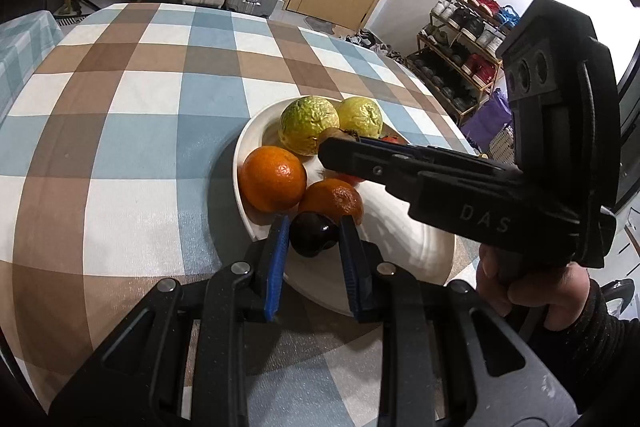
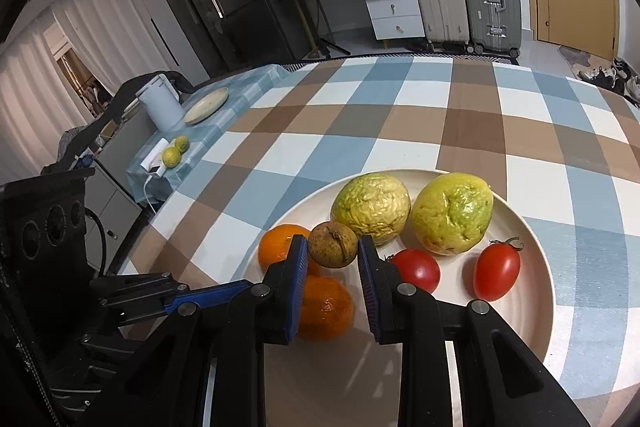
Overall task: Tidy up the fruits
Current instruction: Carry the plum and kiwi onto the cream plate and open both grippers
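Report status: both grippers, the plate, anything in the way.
Left gripper shut on dark round fruit. Right gripper shut on small brown fruit. Both over plate. Oranges close below.

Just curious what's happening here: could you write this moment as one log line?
left tongs: shut on dark plum | right tongs: shut on brown fruit | both over white plate

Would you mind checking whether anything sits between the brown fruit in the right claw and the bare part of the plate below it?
Yes: an orange lies directly below the brown fruit held by the right claw, on the plate.
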### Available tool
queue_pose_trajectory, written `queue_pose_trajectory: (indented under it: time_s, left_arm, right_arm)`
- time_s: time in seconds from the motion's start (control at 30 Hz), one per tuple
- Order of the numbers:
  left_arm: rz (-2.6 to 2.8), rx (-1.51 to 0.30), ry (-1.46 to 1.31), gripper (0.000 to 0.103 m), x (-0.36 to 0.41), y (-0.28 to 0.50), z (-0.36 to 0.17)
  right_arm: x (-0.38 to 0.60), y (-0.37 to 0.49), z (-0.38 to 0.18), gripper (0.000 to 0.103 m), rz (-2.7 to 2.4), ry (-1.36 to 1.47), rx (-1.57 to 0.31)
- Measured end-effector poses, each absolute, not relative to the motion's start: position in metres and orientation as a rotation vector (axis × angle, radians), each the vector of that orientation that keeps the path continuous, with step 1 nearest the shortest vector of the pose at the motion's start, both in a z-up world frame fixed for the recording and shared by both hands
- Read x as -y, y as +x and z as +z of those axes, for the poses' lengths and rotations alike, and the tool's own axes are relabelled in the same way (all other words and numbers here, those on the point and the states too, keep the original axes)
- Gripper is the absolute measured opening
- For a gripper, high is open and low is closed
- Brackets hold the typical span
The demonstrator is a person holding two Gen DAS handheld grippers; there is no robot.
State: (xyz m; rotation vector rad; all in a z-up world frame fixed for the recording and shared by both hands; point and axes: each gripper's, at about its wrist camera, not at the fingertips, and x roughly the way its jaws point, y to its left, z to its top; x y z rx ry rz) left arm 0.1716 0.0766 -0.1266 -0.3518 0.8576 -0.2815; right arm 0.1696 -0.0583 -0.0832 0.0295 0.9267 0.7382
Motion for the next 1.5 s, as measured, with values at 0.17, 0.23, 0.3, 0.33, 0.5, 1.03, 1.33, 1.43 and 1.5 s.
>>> queue_pose_trajectory:
  time_s: [0.17,0.23,0.3,0.33,0.5,1.03,1.33,1.43,1.5]
  left_arm:
    - [-0.281,-0.862,-0.350,0.023,-0.077,0.174,-0.127]
    - [-0.280,-0.863,-0.350,0.023,-0.077,0.174,-0.127]
    - [-0.272,-0.864,-0.359,0.023,-0.078,0.174,-0.127]
    - [-0.271,-0.867,-0.363,0.023,-0.078,0.174,-0.127]
    - [-0.261,-0.871,-0.358,0.026,-0.077,0.169,-0.124]
    - [-0.202,-0.817,-0.313,0.057,-0.059,0.132,-0.090]
    - [-0.193,-0.796,-0.274,0.074,-0.039,0.106,-0.075]
    - [-0.180,-0.797,-0.261,0.082,-0.032,0.098,-0.073]
    - [-0.177,-0.807,-0.251,0.082,-0.027,0.094,-0.073]
  right_arm:
    - [0.056,0.170,-0.085,0.027,0.727,0.019,-0.930]
    - [0.055,0.170,-0.086,0.027,0.732,0.021,-0.933]
    - [0.055,0.171,-0.085,0.031,0.729,0.026,-0.932]
    - [0.055,0.170,-0.085,0.033,0.728,0.029,-0.931]
    - [0.063,0.166,-0.075,0.039,0.723,0.051,-0.896]
    - [0.120,0.122,-0.044,0.065,0.658,0.139,-0.809]
    - [0.146,0.084,-0.035,0.082,0.636,0.151,-0.764]
    - [0.155,0.072,-0.034,0.087,0.625,0.159,-0.748]
    - [0.160,0.065,-0.034,0.088,0.622,0.164,-0.744]
